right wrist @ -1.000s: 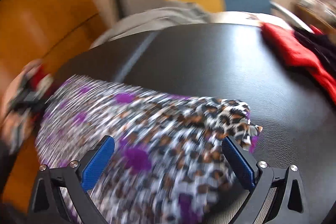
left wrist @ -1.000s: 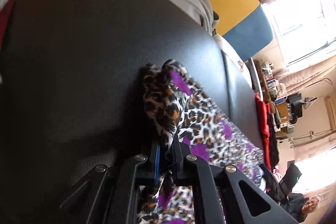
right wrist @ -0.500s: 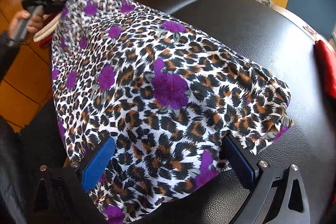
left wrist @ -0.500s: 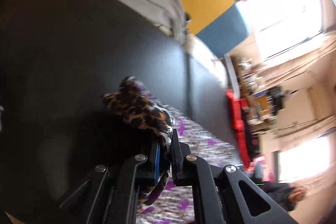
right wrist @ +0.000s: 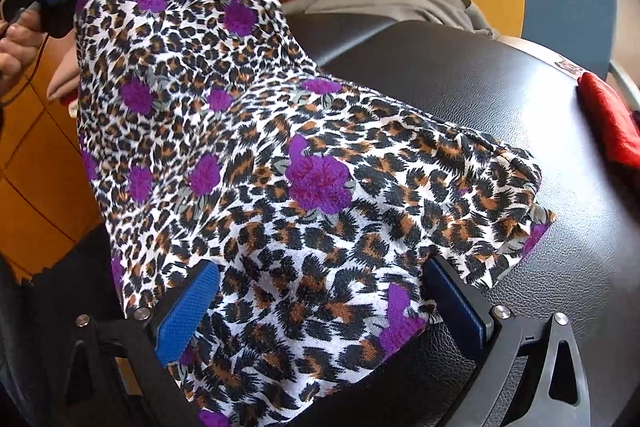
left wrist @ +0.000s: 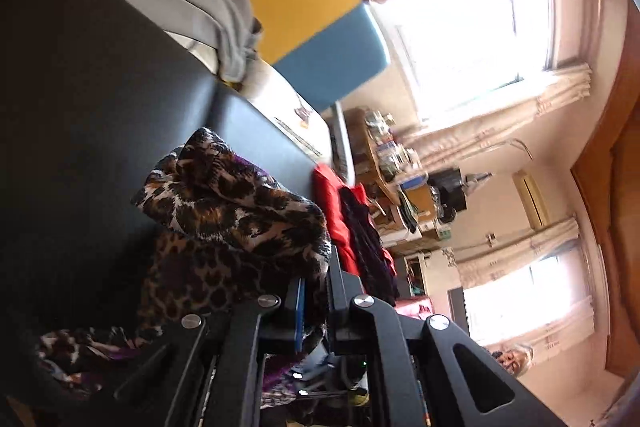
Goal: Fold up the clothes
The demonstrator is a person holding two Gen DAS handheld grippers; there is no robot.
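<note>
— Where is the leopard-print garment (right wrist: 280,163) in our shot?

— One corner is pinched up high in our left tool (left wrist: 316,303), pressed together on the cloth; the rest slopes down onto the black counter (right wrist: 500,87).

— And our right tool (right wrist: 320,303)?

— Spread wide, straddling the near edge without gripping it. We judge the raised corner is being carried over to make a fold. A red garment (right wrist: 608,123) and grey clothes (right wrist: 384,3) wait beyond.
</note>
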